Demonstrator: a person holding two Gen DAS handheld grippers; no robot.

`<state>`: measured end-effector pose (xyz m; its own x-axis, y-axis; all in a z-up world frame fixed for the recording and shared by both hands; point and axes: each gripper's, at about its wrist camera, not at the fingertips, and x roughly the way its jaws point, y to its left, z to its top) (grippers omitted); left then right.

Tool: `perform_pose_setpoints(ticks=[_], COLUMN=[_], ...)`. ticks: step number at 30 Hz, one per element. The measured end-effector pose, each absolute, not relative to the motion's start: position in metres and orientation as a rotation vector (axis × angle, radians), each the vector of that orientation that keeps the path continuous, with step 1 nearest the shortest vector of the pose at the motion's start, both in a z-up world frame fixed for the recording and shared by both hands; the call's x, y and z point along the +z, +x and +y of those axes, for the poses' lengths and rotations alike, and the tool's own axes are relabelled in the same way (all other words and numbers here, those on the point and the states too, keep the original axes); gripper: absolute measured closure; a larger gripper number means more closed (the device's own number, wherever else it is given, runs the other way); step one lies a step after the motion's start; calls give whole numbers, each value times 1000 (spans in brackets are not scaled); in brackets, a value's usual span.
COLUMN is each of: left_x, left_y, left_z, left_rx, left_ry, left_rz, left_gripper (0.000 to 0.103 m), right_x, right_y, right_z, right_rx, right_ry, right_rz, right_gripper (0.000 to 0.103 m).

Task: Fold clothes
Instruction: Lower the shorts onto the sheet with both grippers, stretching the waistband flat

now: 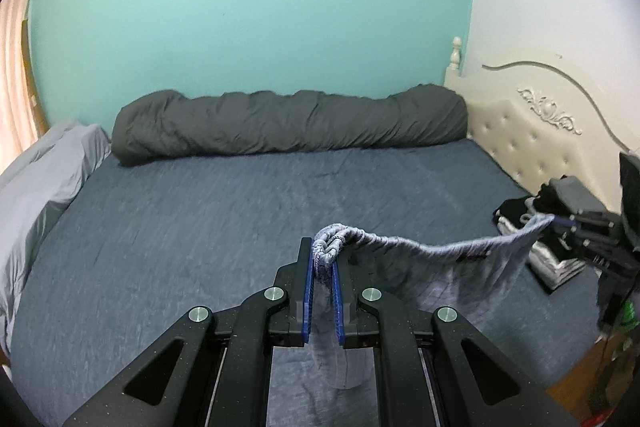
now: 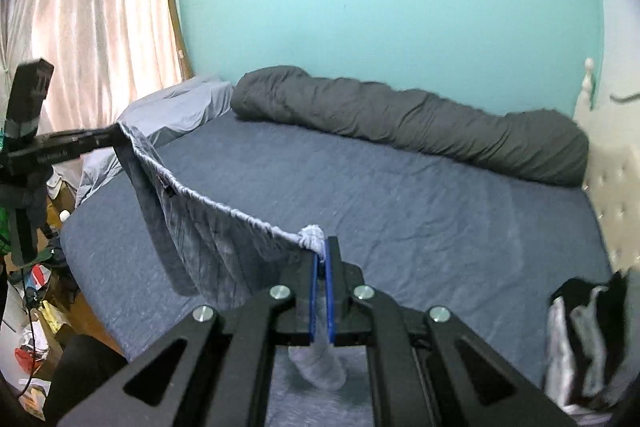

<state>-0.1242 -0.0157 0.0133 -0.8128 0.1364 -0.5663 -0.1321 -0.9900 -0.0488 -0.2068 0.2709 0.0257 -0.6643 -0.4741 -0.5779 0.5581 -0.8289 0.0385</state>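
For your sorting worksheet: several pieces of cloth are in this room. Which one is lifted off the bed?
The pale grey garment, stretched between the left claw and right claw; the quilt and clothes pile rest on the bed.

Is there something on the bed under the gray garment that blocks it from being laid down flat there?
Nothing visible blocks it. Both the left gripper and the right gripper hold the gray garment above bare blue sheet. The rolled dark duvet lies far back, the clothes pile off to the right.
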Motion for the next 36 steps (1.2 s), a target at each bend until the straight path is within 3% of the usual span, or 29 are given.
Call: perform_pose_setpoints(ticks=[6, 13, 18, 27, 36], left_x=[-29, -177, -253, -320, -347], left_y=[-147, -186, -208, -229, -202], left_z=[-1, 7, 1, -10, -31], left_rx=[2792, 2654, 2609, 2563, 2569], left_ry=[-1051, -1394, -1530, -1597, -1543], left_rz=[9, 51, 51, 33, -113], left_gripper=[95, 95, 95, 95, 94], right_x=[0, -135, -219, -315, -327], right_y=[-222, -251, -268, -283, -266], right_z=[271, 257, 247, 244, 248], right_rx=[-2364, -2221, -2135, -2025, -1937], right_ry=[927, 1223, 1371, 1546, 1515], right_rz=[252, 253, 260, 265, 286], right_gripper=[100, 100, 100, 100, 100])
